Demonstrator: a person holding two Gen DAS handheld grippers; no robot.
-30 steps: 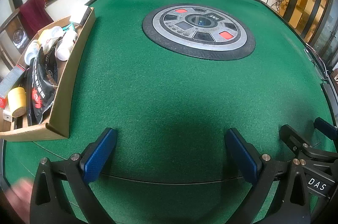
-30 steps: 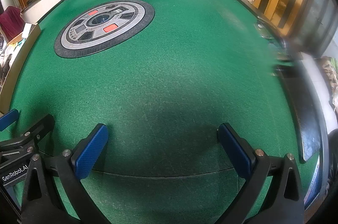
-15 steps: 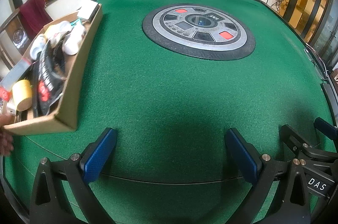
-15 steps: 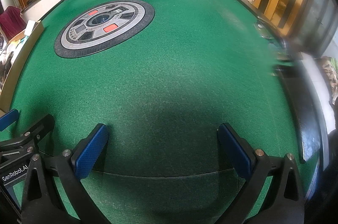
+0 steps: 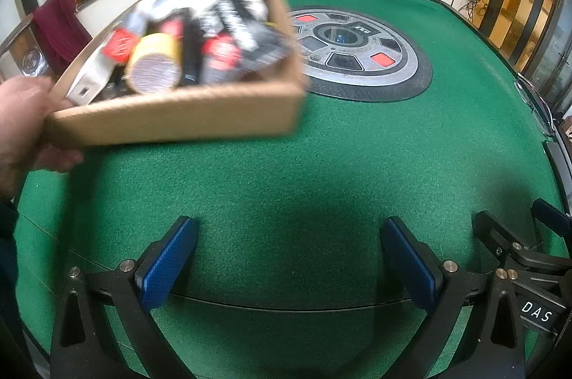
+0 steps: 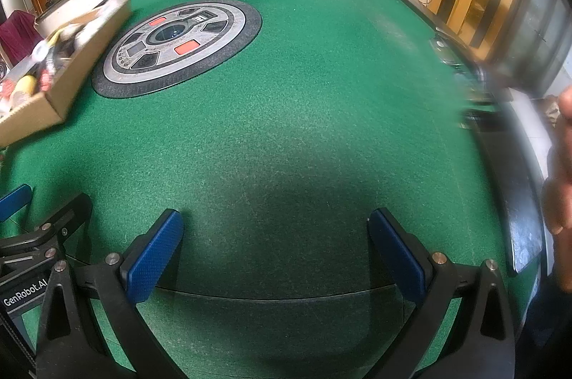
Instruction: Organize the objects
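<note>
Left gripper (image 5: 287, 259) and right gripper (image 6: 275, 252) sat near bench (image 5: 339, 164) front edge, jaws spread wide, nothing between them. Farther out, toward left edge, bare hand (image 5: 21, 125) held cardboard box (image 5: 178, 118) tilted above felt (contents blurred: yellow roll (image 5: 153, 64), dark packets). Best practice judged: set box flat, clear of round centre panel (image 5: 361, 57), before reaching in.
</note>
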